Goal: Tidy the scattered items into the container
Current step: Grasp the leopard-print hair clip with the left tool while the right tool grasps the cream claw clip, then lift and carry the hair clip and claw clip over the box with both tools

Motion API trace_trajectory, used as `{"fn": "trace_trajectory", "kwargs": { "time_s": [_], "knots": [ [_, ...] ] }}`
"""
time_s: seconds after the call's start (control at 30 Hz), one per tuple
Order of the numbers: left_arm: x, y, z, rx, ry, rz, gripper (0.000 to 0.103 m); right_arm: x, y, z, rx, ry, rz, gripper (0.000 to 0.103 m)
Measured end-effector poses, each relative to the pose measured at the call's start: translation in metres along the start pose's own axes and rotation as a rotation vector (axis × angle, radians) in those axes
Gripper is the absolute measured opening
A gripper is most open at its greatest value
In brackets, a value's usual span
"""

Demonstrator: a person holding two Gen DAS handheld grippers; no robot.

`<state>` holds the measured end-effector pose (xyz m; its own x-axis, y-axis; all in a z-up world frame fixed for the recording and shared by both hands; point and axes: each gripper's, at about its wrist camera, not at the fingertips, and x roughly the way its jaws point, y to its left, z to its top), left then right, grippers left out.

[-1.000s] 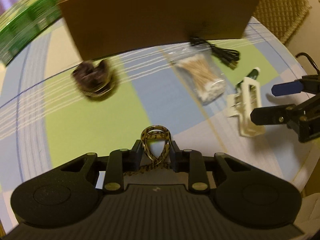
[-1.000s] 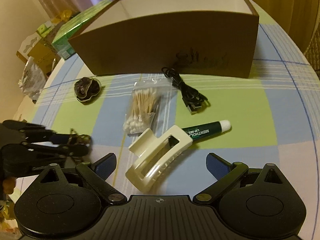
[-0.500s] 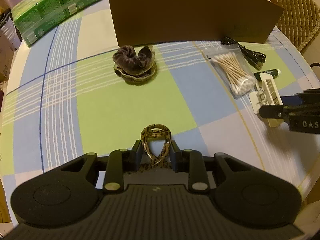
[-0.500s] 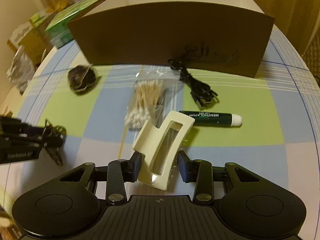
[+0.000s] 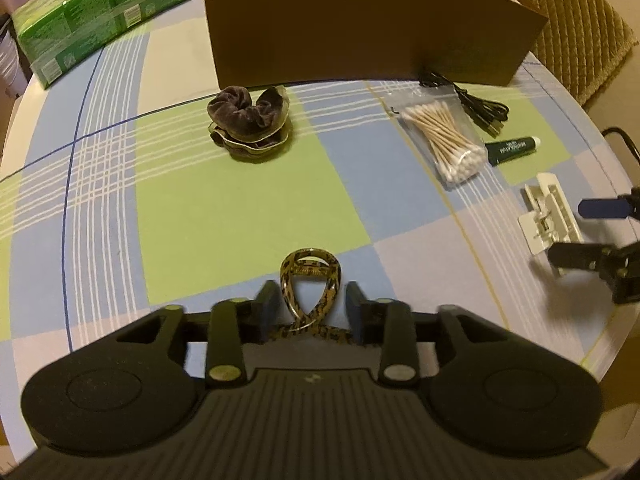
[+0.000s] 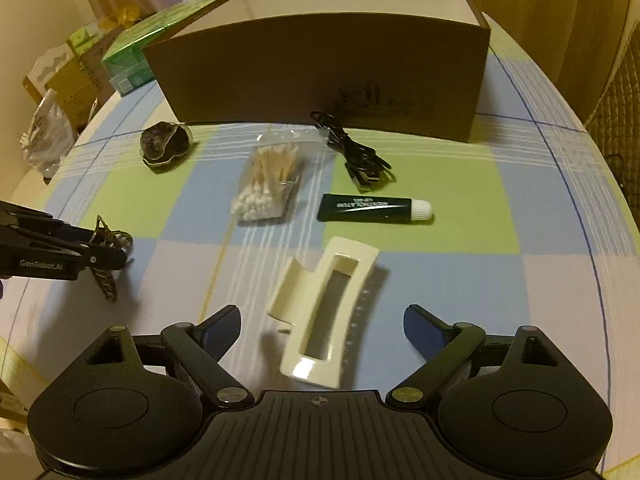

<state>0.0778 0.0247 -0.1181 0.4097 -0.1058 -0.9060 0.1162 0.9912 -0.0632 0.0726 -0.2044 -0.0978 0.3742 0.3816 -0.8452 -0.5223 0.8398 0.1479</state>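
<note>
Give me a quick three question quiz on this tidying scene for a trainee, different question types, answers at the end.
1. True or false: the right gripper has its fingers spread open around the cream hair claw.
2. What does the left gripper hold? A scrunchie; B leopard-print clip; C green tube.
3. What stands directly behind the black cable?
Key: 1 true; 2 B; 3 the brown box.
</note>
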Motion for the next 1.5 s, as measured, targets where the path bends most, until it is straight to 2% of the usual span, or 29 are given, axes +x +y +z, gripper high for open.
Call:
{"fn": "trace_trajectory", "kwargs": {
  "time_s": [0.1, 0.13, 0.17, 0.2, 0.27, 0.53, 0.73, 1.07, 1.5],
  "knots": [
    [0.002, -0.002, 0.004, -0.003, -0.01, 0.018, 0.036, 0.009, 0.004, 0.003, 0.021, -0.001, -0.033, 0.091],
    [0.003, -0.003, 0.006, 0.0, -0.011, 0.02, 0.036, 0.013, 0.006, 0.005, 0.019, 0.0, -0.037, 0.079],
    [0.004, -0.005, 0.007, 0.007, -0.013, 0.024, 0.035, 0.016, 0.007, 0.006, 0.016, 0.01, -0.041, 0.058],
    [0.005, -0.007, 0.008, 0.015, -0.014, 0.032, 0.035, 0.017, 0.008, 0.007, 0.005, 0.0, -0.058, 0.051],
    [0.006, -0.009, 0.008, 0.03, -0.018, 0.045, 0.026, 0.018, 0.007, 0.008, -0.01, 0.005, -0.064, 0.044],
    [-0.008, -0.005, 0.004, 0.015, -0.038, 0.031, 0.026, 0.004, -0.002, 0.005, -0.013, -0.012, -0.03, 0.044],
    [-0.03, -0.006, 0.008, 0.009, -0.093, 0.014, 0.025, -0.01, -0.008, 0.014, 0.0, -0.049, -0.014, 0.044],
    [-0.064, -0.018, 0.03, 0.037, -0.194, -0.002, 0.025, -0.025, -0.011, 0.036, -0.031, -0.112, 0.016, 0.044],
    [-0.081, -0.026, 0.054, 0.062, -0.261, -0.014, 0.025, -0.036, -0.022, 0.063, -0.066, -0.157, 0.04, 0.044]
  ]
}}
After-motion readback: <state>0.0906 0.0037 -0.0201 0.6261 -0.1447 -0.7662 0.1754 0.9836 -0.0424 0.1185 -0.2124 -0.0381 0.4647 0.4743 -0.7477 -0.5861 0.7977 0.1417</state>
